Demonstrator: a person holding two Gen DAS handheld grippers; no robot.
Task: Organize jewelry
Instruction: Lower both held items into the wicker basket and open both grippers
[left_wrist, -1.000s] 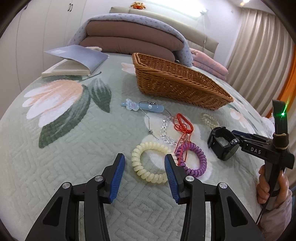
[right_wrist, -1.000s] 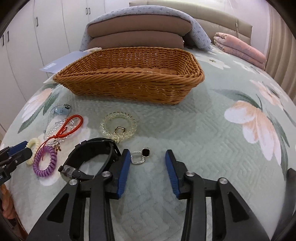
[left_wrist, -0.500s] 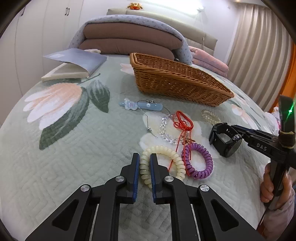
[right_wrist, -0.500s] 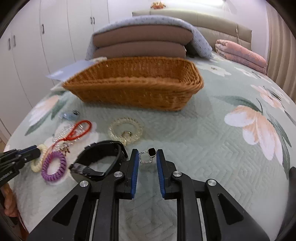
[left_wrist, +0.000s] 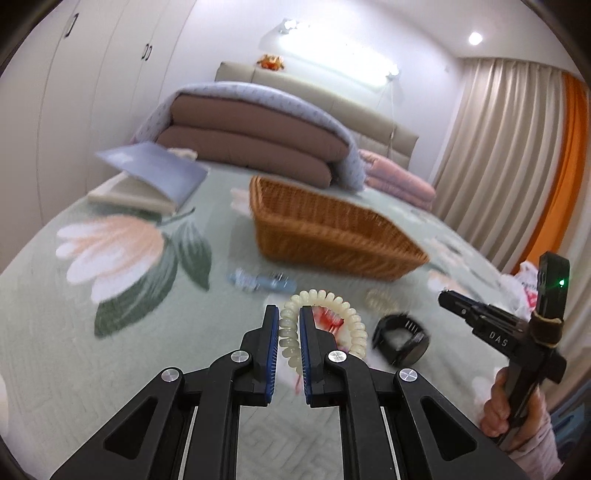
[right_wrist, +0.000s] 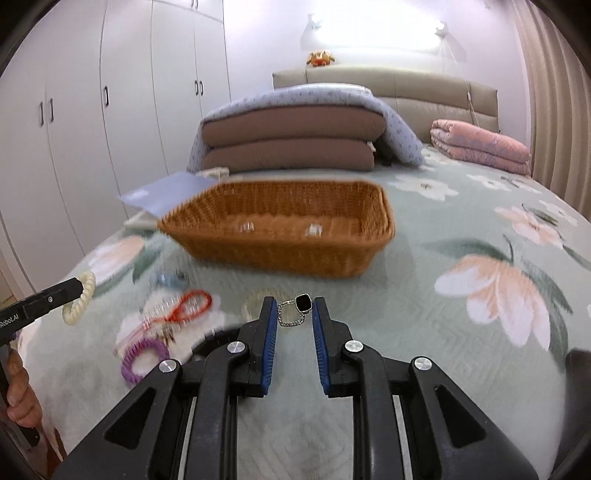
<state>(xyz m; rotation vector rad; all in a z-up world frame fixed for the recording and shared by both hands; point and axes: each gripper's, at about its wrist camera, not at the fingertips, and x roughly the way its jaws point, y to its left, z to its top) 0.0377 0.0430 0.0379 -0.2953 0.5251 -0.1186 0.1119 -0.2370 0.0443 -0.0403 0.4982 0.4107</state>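
Observation:
My left gripper (left_wrist: 287, 313) is shut on a cream spiral hair tie (left_wrist: 332, 306) and holds it above the bed; it also shows in the right wrist view (right_wrist: 79, 302). My right gripper (right_wrist: 294, 306) is shut on a small silver chain bracelet with a black square stone (right_wrist: 297, 310), lifted off the bed. The wicker basket (right_wrist: 280, 251) stands ahead, with two small clear items inside. On the quilt lie a purple spiral tie (right_wrist: 142, 360), a red cord (right_wrist: 190, 308), a black watch (left_wrist: 400, 341), a clear bead bracelet (left_wrist: 378, 299) and a blue hair clip (left_wrist: 264, 282).
A grey booklet (left_wrist: 155, 170) lies on a cushion at the back left. Folded brown duvets (right_wrist: 291, 144) and a pink blanket (right_wrist: 480, 147) sit behind the basket. Curtains (left_wrist: 498, 166) hang on the right.
Both grippers have risen off the quilt with their items, the cream tie and the bracelet, and moved toward the basket. One second ago both were open.

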